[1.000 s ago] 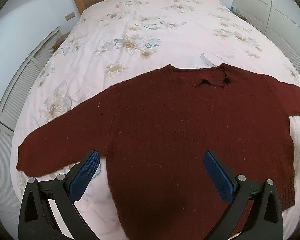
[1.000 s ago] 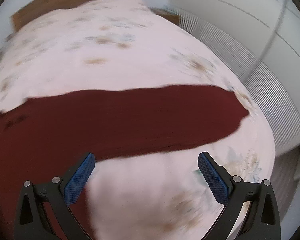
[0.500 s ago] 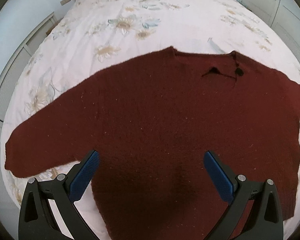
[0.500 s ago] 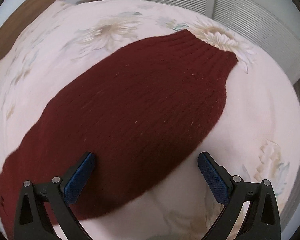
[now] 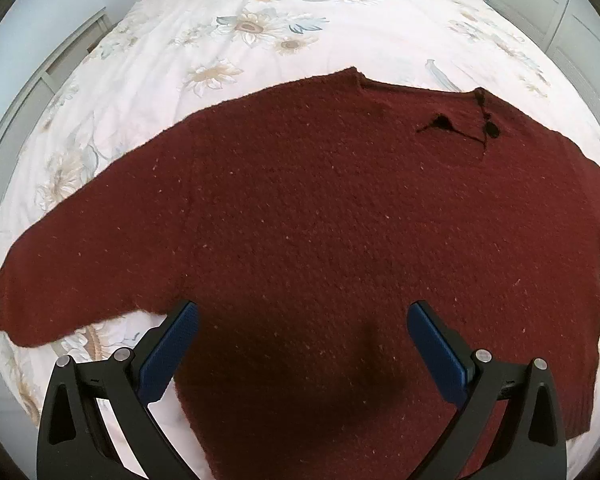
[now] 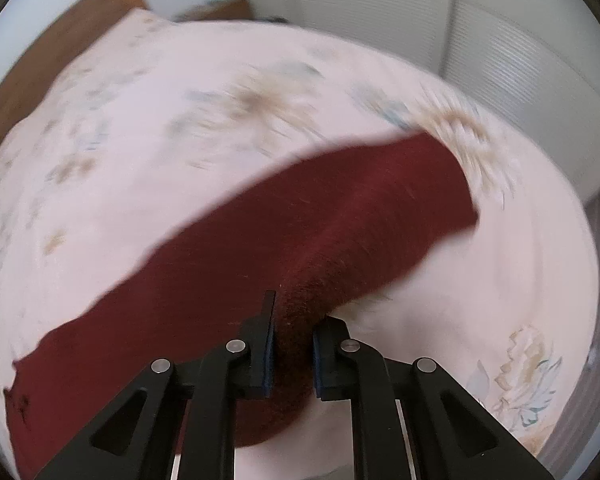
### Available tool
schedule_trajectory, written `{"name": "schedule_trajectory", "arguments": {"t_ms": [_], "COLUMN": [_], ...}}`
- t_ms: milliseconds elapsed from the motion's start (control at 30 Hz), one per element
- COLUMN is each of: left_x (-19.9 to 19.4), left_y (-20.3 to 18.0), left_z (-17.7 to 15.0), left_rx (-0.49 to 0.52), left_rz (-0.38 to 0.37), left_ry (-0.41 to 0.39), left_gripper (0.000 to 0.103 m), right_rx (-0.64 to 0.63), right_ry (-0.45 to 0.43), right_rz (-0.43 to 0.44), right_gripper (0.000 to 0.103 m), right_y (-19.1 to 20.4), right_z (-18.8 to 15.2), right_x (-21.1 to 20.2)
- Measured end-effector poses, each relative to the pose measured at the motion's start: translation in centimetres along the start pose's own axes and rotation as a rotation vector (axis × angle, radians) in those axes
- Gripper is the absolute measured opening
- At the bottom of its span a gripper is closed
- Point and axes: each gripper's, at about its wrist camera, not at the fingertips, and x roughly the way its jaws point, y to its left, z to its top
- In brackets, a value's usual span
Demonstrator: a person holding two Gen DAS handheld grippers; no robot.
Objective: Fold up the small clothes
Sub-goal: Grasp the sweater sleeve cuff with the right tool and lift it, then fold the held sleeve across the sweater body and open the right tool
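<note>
A dark red knitted sweater (image 5: 320,208) lies spread flat on the bed, neck away from me, both sleeves stretched out. My left gripper (image 5: 302,344) hangs open just above its lower body, nothing between the blue pads. In the right wrist view the sweater's sleeve (image 6: 340,216) runs diagonally to its cuff at the upper right. My right gripper (image 6: 293,346) is shut on a pinched-up fold of that sleeve, which bulges between the pads. The picture there is blurred by motion.
The bed (image 5: 300,12) carries a pale floral duvet. A wooden headboard (image 6: 60,68) and a bedside table (image 6: 220,10) stand at the far end. White louvred cupboard doors (image 6: 540,80) run close along the bed's right side, more panels (image 5: 28,92) along the left.
My right gripper swung over the sleeve and closed on it, bunching the knit between the pads. The left gripper sank closer to the sweater's body and stayed open.
</note>
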Motion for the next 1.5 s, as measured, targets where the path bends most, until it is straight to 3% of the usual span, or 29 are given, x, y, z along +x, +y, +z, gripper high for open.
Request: {"name": "schedule_trajectory", "arguments": {"t_ms": [367, 633, 767, 933, 1167, 1367, 1467, 1500], "left_x": [-1.8, -2.9, -3.1, -2.7, -1.4, -0.7, -0.7, -0.7], "left_y": [0.5, 2.0, 2.9, 3.9, 4.9, 5.3, 5.5, 5.5], "left_z": [0.8, 1.3, 0.9, 0.8, 0.3, -0.2, -0.5, -0.5], "left_rx": [-0.022, -0.019, -0.02, -0.021, -0.023, -0.029, -0.028, -0.027], "left_rz": [-0.055, -0.038, -0.041, -0.019, 0.017, 0.024, 0.028, 0.028], "left_ry": [-0.057, -0.096, -0.099, -0.086, -0.041, -0.019, -0.014, -0.013], "left_gripper": [0.102, 0.102, 0.102, 0.102, 0.102, 0.102, 0.102, 0.102], "right_rx": [-0.306, -0.496, -0.579, -0.688, -0.751, -0.783, -0.79, -0.793], "right_ry": [-0.189, -0.177, -0.107, 0.013, 0.211, 0.267, 0.267, 0.255], "right_rz": [0.222, 0.387, 0.428, 0.368, 0.303, 0.273, 0.265, 0.263], "right_gripper": [0.013, 0.013, 0.013, 0.014, 0.014, 0.02, 0.035, 0.053], "right_y": [17.2, 30.0, 35.3, 39.0, 40.1, 40.1, 40.1, 40.0], "right_z": [-1.4, -5.6, -9.1, -15.1, -22.8, -25.0, -24.8, -24.4], "right_x": [-12.8, -16.1, -14.5, -9.0, -0.9, 0.7, 0.3, -0.3]}}
